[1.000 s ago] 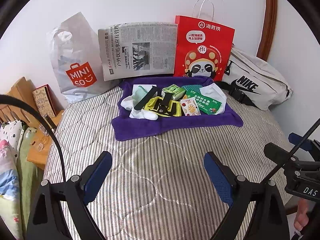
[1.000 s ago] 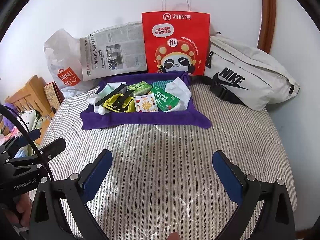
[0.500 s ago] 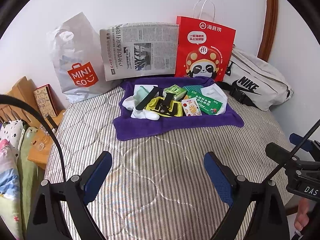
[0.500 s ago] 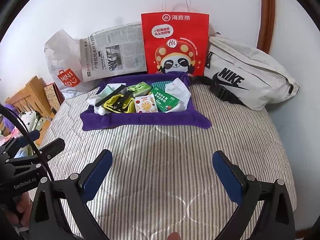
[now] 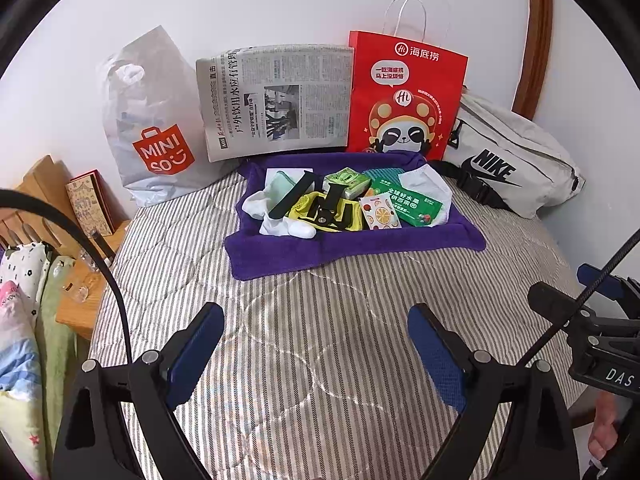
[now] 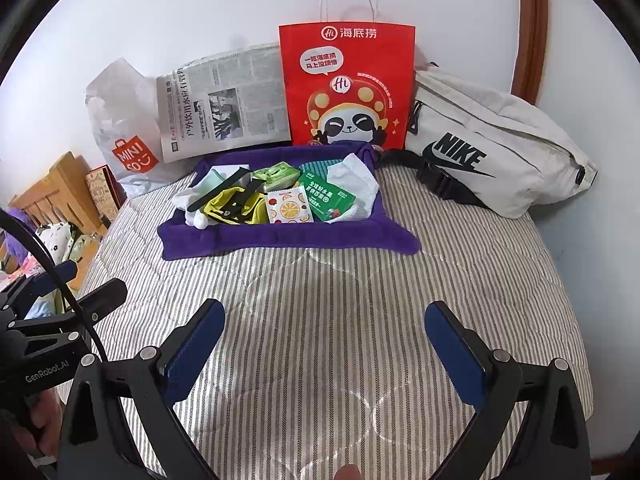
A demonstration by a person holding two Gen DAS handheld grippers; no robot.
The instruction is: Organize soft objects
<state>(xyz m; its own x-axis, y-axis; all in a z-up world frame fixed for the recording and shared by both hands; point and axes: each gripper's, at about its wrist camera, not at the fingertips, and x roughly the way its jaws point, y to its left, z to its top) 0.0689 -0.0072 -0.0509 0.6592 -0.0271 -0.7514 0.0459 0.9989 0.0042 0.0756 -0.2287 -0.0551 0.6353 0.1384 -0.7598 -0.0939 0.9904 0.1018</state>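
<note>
A purple towel (image 5: 352,244) (image 6: 280,238) lies on the striped bed at the far middle. On it sit white socks (image 5: 276,216), a black strap (image 5: 290,196), a yellow cloth (image 6: 224,206), a green tissue pack (image 5: 346,182) (image 6: 276,174), a fruit-print packet (image 5: 380,212) (image 6: 288,210), a green packet (image 5: 414,202) (image 6: 326,196) and a white tissue (image 6: 354,186). My left gripper (image 5: 316,344) is open and empty, well short of the towel. My right gripper (image 6: 324,340) is open and empty, also short of it.
Against the wall stand a white MINISO bag (image 5: 152,120), a newspaper (image 5: 276,100), a red paper bag (image 5: 404,96) (image 6: 348,84) and a white Nike bag (image 5: 508,160) (image 6: 488,144). A wooden bedside shelf (image 5: 80,280) with a book is at the left edge.
Both grippers have shifted slightly; the towel and bags sit a little lower in the views. Nothing was grasped or moved.
</note>
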